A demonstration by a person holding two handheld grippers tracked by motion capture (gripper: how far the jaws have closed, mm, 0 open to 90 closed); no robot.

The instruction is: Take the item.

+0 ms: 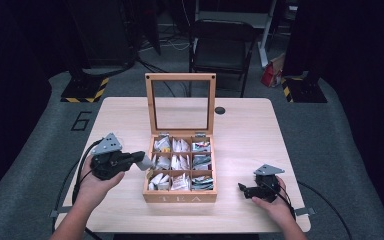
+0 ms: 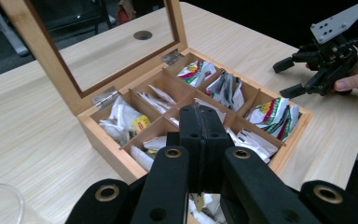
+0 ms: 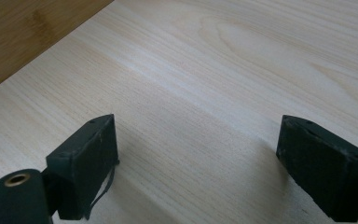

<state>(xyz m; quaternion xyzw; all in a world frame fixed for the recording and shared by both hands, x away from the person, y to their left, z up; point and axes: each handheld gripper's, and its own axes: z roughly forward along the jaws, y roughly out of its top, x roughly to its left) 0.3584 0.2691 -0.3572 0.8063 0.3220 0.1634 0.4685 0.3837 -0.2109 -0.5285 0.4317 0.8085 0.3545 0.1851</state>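
An open wooden tea box sits mid-table, its glass-paned lid standing upright at the back. Its compartments hold tea bags, white ones and green-and-red ones. My left gripper reaches in from the left, its tips over the box's left edge. In the left gripper view its jaws are pressed flat together above the near compartments, and I see nothing sticking out past them. My right gripper rests on the table to the right of the box, open. Bare wood lies between its jaws.
The light wood table has a round cable hole behind the box. A black chair stands beyond the far edge. The right gripper and its hand sit past the box's far corner in the left gripper view.
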